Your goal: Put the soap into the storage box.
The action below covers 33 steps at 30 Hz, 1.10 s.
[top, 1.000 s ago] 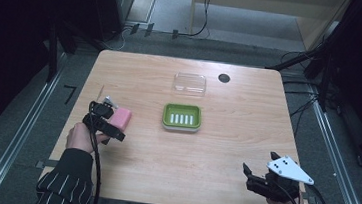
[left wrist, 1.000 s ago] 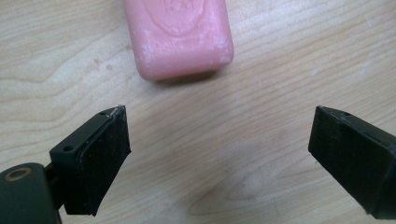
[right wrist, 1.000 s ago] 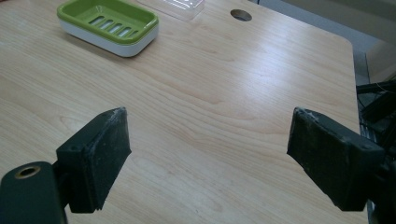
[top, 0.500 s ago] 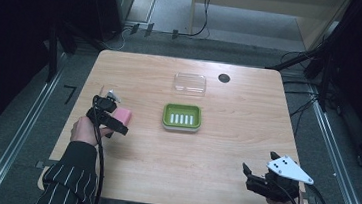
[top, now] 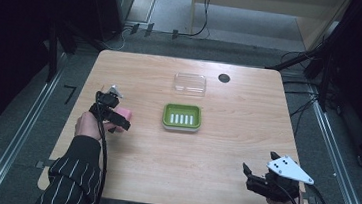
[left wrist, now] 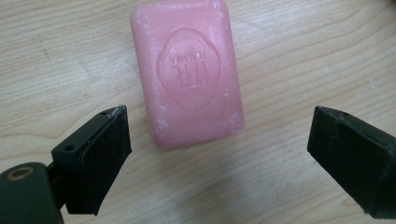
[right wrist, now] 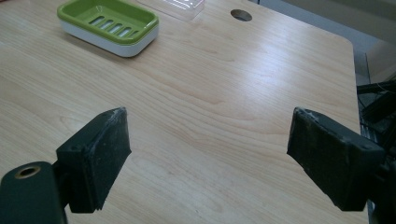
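Counting what sits on the table (top: 204, 154): one pink soap bar (left wrist: 187, 72), one green soap dish (top: 182, 117) with five slots in its floor, one clear plastic lid (top: 190, 83), and one round dark hole (top: 224, 78) in the far right of the tabletop. Two grippers, one in each of my hands.

Left gripper (left wrist: 219, 149): jaws stand wide apart, pointing down at the soap bar. Seen along the jaws, the bar lies flat on the wood, embossed face up, just beyond the pads and between their lines; neither pad touches it. From above, the bar sits near the table's left edge, left of the dish and well apart from it, partly covered by my left gripper (top: 112, 118).

Right gripper (right wrist: 210, 154): jaws wide apart, nothing between them but bare wood. It hovers at the near right corner (top: 266, 183), well apart from the dish and the lid.
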Motion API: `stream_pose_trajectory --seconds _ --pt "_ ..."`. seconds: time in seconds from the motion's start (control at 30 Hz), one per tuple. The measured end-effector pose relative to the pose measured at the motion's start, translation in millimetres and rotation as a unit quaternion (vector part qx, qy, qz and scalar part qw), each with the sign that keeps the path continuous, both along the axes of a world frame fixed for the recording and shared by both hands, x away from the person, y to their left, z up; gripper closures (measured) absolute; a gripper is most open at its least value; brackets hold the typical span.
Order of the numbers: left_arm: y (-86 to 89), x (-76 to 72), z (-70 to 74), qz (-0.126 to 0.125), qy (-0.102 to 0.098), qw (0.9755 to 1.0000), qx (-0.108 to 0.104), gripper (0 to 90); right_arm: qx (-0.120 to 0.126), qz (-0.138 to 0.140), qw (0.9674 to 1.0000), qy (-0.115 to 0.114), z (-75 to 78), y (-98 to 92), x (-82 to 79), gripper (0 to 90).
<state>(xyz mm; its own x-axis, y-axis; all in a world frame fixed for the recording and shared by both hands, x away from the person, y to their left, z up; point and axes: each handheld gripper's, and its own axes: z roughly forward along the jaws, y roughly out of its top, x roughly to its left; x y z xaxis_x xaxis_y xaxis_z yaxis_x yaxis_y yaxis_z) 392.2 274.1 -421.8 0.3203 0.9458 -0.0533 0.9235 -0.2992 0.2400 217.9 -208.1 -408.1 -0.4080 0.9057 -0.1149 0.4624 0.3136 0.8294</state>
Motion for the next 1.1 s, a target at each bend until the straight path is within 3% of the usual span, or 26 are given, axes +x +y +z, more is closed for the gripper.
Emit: stream_pose_trajectory --seconds 0.4,0.97,1.0,1.1 --pt "-3.9 16.9 -7.4 0.006 0.007 0.9999 0.009 7.8 0.0 0.0 1.0 0.0 0.1 -0.1 -0.2 13.5" --pt "-2.7 37.5 -27.7 0.022 0.032 0.9991 0.019 8.2 0.001 -0.001 1.0 0.001 0.0 -0.1 -0.1 13.5" --pt "-3.1 37.6 -27.8 0.022 0.03 0.9991 0.018 14.5 0.002 -0.001 1.0 0.001 0.0 -0.3 -0.2 13.5" --pt "-3.6 38.0 -27.8 0.022 0.03 0.999 0.023 13.6 0.002 -0.001 1.0 0.0 0.0 -0.2 -0.3 13.5"
